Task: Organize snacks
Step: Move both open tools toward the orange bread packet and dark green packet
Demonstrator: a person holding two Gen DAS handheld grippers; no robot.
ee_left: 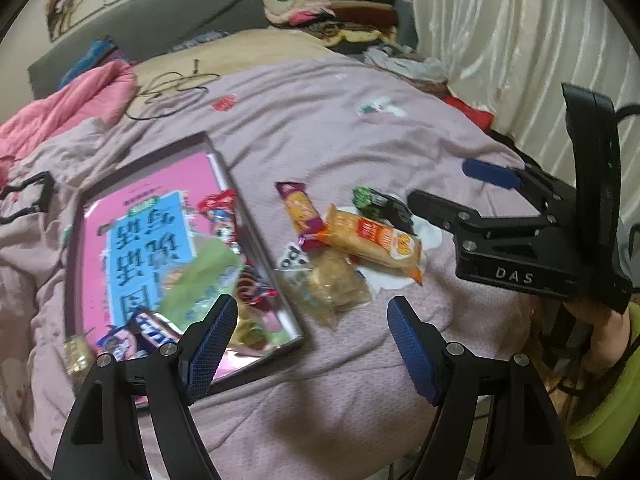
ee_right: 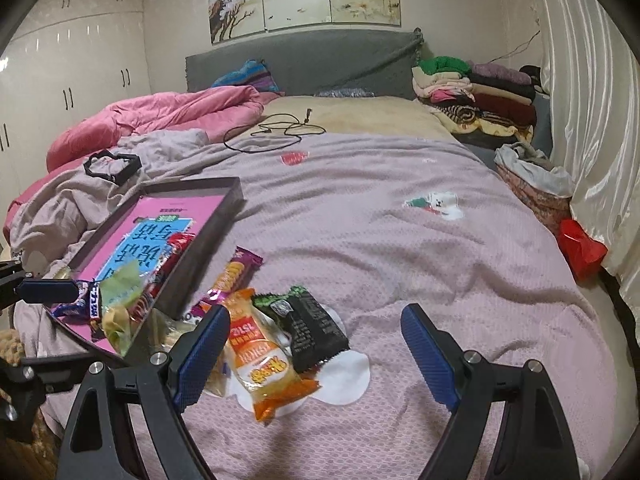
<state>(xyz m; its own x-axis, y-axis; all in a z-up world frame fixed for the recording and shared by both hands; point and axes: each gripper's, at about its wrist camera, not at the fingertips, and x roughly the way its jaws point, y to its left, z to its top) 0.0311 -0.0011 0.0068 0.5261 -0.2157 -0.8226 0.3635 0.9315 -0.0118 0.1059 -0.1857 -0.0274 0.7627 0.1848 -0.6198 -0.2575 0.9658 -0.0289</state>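
A pink-lined tray (ee_left: 256, 216) (ee_right: 224, 200) lies on the bed and holds several snack packets, among them a green one (ee_left: 200, 276) (ee_right: 120, 280). Beside it loose snacks lie in a heap: an orange cracker pack (ee_left: 376, 240) (ee_right: 260, 360), a purple biscuit pack (ee_left: 300, 208) (ee_right: 236, 272), a black-green packet (ee_left: 380, 204) (ee_right: 312, 328) and a clear bag of biscuits (ee_left: 332, 284). My left gripper (ee_left: 312, 344) is open and empty, just in front of the heap. My right gripper (ee_right: 312, 356) (ee_left: 448, 188) is open and empty, over the orange and black packets.
The mauve bedspread (ee_right: 400, 260) covers the bed. A pink quilt (ee_right: 160, 116), a black cable (ee_right: 272, 132) and a black frame (ee_right: 112, 166) lie beyond the tray. Folded clothes (ee_right: 472, 92) are stacked at the head. A red bag (ee_right: 580, 252) sits by the curtain.
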